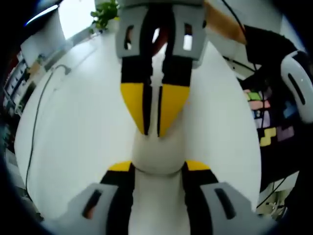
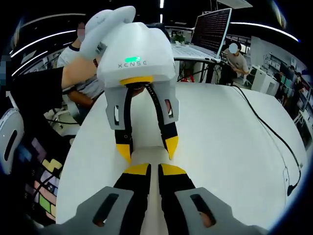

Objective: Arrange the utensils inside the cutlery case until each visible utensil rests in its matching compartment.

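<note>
A white, round-ended cutlery case [image 1: 157, 155] lies on the white table [image 1: 83, 127], hard to tell apart from it. My left gripper [image 1: 159, 166] is shut on its sides, yellow tips on either flank. In the right gripper view the same gripper [image 2: 147, 147] reaches in from the top, over the case [image 2: 146, 155]. My right gripper [image 2: 154, 169] has its jaws almost together, with a thin white strip of the case's end between them. It enters the left gripper view from above [image 1: 152, 129], tips at the case's far end. No utensils are in sight.
A black cable [image 1: 39, 112] runs along the table's edge [image 2: 274, 137]. A sheet of coloured blocks [image 2: 44, 196] lies beyond the table. A person's arm [image 2: 49, 88] holds the left gripper. An open laptop [image 2: 212, 29], a potted plant [image 1: 105, 14] and seated people are at the back.
</note>
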Available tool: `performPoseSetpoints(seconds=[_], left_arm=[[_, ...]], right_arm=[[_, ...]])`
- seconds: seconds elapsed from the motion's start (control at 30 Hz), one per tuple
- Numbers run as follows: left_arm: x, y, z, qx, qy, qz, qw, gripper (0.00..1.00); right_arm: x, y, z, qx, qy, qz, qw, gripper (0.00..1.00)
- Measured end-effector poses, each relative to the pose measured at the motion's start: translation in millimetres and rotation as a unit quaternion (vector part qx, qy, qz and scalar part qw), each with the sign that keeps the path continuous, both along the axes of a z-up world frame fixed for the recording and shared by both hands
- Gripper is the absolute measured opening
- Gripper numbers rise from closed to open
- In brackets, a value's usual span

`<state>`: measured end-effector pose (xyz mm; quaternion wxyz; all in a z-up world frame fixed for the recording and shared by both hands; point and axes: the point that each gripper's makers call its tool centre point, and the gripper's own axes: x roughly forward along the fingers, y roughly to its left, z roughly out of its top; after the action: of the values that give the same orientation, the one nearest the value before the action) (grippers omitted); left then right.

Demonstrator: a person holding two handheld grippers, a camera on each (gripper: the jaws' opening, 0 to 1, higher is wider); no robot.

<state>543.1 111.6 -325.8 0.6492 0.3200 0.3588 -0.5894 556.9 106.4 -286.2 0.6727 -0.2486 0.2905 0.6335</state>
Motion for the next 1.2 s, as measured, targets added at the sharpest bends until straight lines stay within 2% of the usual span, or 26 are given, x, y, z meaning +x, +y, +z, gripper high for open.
performPoseSetpoints(seconds=[0.17,0.23,0.3,0.37,0.43,0.57,0.7,0.73,0.83,1.07,1.2], left_arm=[[0.9,0.0,0.5,-0.02,-0.002,0.004,0.9998,0.4],[1.3,0.2,0.7,-0.029,-0.003,0.008,0.9995,0.4],[1.7,0.2,1.0,-0.04,-0.005,0.01,0.9992,0.4],[1.5,-0.4,1.5,-0.057,-0.006,0.01,0.9983,0.4],[1.8,-0.8,2.1,-0.075,-0.008,0.014,0.9971,0.4],[1.1,-0.7,2.9,-0.107,-0.013,0.024,0.9938,0.4],[1.4,-0.3,4.0,-0.14,-0.017,0.025,0.9897,0.4],[1.4,-0.8,4.7,-0.151,-0.02,0.023,0.9881,0.4],[1.4,-1.2,5.4,-0.174,-0.023,0.029,0.984,0.4],[3.0,-4.8,7.3,-0.205,-0.027,0.031,0.978,0.41],[3.1,-6.4,7.4,-0.21,-0.029,0.039,0.9765,0.41]], right_arm=[[0.3,2.0,-6.2,-0.026,-0.005,0.012,0.9996,0.05],[-2.4,3.6,-3.8,-0.026,-0.007,0.016,0.9995,0.03],[0.5,1.6,-6.0,-0.048,-0.027,0.007,0.9984,0.0],[-1.1,1.8,-5.9,-0.075,-0.03,0.016,0.9966,0.0],[-1.9,2.5,-6.6,-0.094,-0.019,0.004,0.9954,0.0],[-2.6,3.9,-7.5,-0.121,-0.019,-0.003,0.9924,0.0],[5.3,10.8,-8.0,-0.142,-0.006,-0.013,0.9897,0.0],[7.3,5.4,-8.9,-0.161,0.002,-0.01,0.9869,0.0],[11.6,2.8,-7.3,-0.174,0.005,-0.02,0.9845,0.0],[7.3,3.7,-8.6,-0.225,-0.006,-0.017,0.9743,0.0],[3.5,4.4,-9.9,-0.23,-0.005,-0.024,0.9728,0.0]])
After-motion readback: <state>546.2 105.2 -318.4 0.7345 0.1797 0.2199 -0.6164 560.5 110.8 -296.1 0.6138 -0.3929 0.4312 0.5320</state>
